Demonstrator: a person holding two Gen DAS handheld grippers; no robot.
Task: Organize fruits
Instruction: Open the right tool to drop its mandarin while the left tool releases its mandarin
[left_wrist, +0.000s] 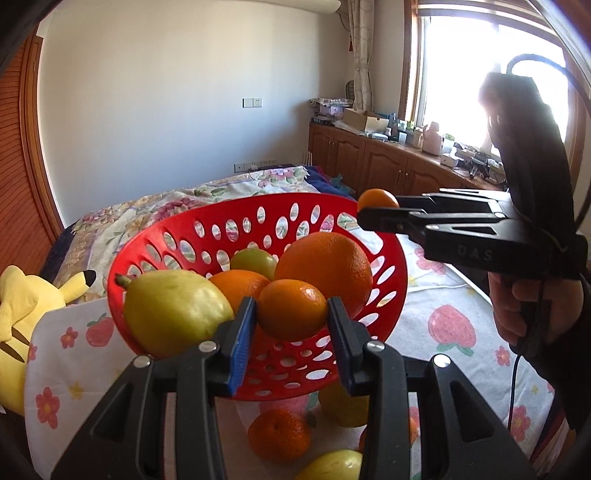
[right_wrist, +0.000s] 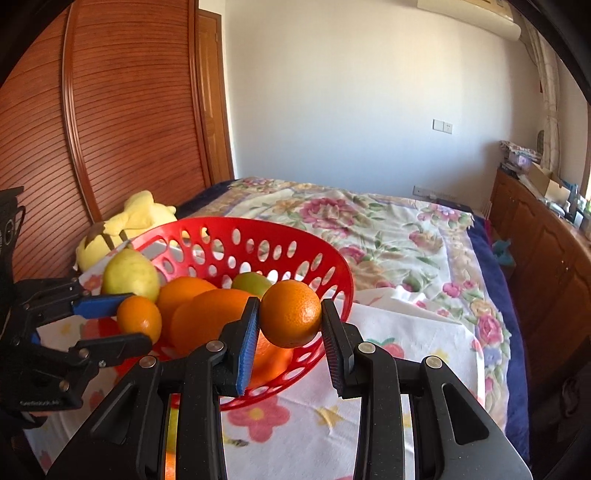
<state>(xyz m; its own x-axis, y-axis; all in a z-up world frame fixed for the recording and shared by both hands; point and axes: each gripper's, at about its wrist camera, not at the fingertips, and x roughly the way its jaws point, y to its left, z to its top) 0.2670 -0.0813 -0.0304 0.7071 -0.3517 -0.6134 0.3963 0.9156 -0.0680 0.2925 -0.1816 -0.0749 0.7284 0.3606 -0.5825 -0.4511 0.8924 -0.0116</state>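
A red perforated basket (left_wrist: 207, 236) (right_wrist: 295, 251) sits on the bed and holds a yellow pear (left_wrist: 173, 310) (right_wrist: 129, 275), a large orange (left_wrist: 325, 266), a green fruit (left_wrist: 253, 262) (right_wrist: 253, 284) and another orange (left_wrist: 236, 286). My left gripper (left_wrist: 291, 314) (right_wrist: 122, 325) is shut on a small orange (left_wrist: 291, 308) (right_wrist: 139, 323) over the basket's near rim. My right gripper (right_wrist: 290, 319) (left_wrist: 380, 208) is shut on another small orange (right_wrist: 290, 314) (left_wrist: 376, 199) above the basket's right rim.
Loose fruit lies on the strawberry-print cloth (left_wrist: 454, 317) below the basket: a tangerine (left_wrist: 279, 435) and yellow-green fruits (left_wrist: 343, 406). A yellow plush toy (left_wrist: 22, 321) (right_wrist: 125, 221) lies at the left. Wooden cabinets (left_wrist: 373, 162) line the right wall.
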